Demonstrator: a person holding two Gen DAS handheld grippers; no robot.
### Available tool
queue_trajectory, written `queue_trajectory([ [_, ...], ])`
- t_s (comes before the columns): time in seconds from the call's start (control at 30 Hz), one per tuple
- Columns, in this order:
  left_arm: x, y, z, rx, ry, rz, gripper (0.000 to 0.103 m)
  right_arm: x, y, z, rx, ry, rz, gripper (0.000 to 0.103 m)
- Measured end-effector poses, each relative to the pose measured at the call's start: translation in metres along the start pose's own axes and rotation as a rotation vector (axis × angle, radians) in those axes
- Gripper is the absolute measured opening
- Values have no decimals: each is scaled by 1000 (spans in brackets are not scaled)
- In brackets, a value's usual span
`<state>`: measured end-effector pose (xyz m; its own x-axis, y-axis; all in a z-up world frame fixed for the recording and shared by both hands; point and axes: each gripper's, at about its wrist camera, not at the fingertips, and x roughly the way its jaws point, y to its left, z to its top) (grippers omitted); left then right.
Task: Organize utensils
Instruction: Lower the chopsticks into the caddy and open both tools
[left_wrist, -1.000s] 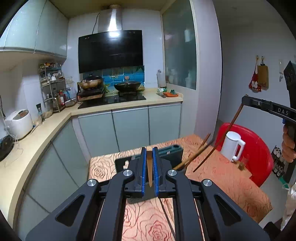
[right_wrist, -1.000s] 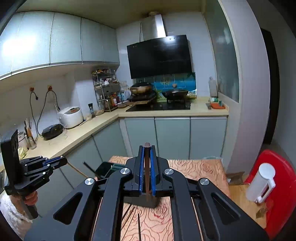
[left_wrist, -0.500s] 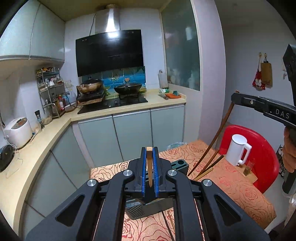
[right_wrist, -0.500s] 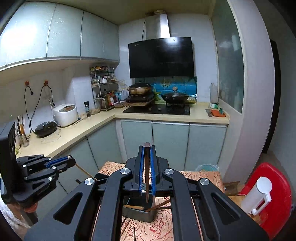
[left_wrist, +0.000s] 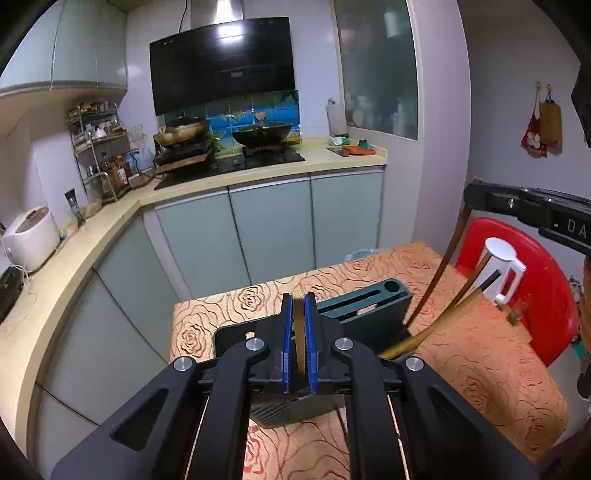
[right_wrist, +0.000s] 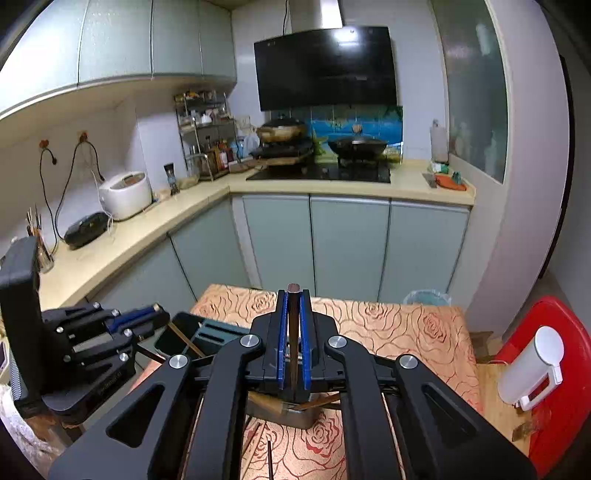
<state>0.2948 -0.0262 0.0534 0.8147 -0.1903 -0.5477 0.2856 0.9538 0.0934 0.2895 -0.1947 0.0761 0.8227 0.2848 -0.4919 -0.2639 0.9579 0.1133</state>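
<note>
Seen from the left wrist, my left gripper (left_wrist: 298, 300) is shut on a light brown chopstick (left_wrist: 299, 332) that stands up between its blue pads, just above the dark green utensil holder (left_wrist: 364, 306). At the right edge the other gripper (left_wrist: 524, 206) holds a dark chopstick (left_wrist: 439, 269) that slants down to the holder. Two more chopsticks (left_wrist: 443, 317) lean out of the holder. In the right wrist view, my right gripper (right_wrist: 293, 295) is shut on the dark chopstick (right_wrist: 293, 332), over the holder (right_wrist: 210, 332). The left gripper (right_wrist: 142, 317) sits at the left.
The table (left_wrist: 480, 369) has an orange rose-patterned cloth. A white kettle (left_wrist: 500, 266) stands on a red chair (left_wrist: 546, 295) to the right. Loose chopsticks (right_wrist: 269, 458) lie on the cloth near me. Kitchen counters and cabinets lie beyond the table's far edge.
Both grippers have moved forward and down towards the holder, which now looks larger and nearer. The right gripper's chopstick has swung steeper, its lower end now at the holder.
</note>
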Motion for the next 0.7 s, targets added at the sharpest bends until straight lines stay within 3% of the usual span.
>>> queue_trajectory([
  [0.3,2,0,-4,-24,-11,-7,8,14,1,-11,-1,24,23,8],
  [0.37,-1,2,-2,-40,-16,-10,24,13,0,-11,9,25,36,10],
  [0.4,-5,5,-2,-52,-28,-3,42,12,-1,-10,8,21,32,10],
  [0.43,-8,6,-1,-59,-40,3,51,10,-1,-10,7,15,29,16],
  [0.53,-20,9,1,-69,-68,7,60,2,-4,-7,21,-8,22,41],
  [0.7,-45,10,-2,-85,-131,19,75,-16,-7,-4,38,-50,20,44],
])
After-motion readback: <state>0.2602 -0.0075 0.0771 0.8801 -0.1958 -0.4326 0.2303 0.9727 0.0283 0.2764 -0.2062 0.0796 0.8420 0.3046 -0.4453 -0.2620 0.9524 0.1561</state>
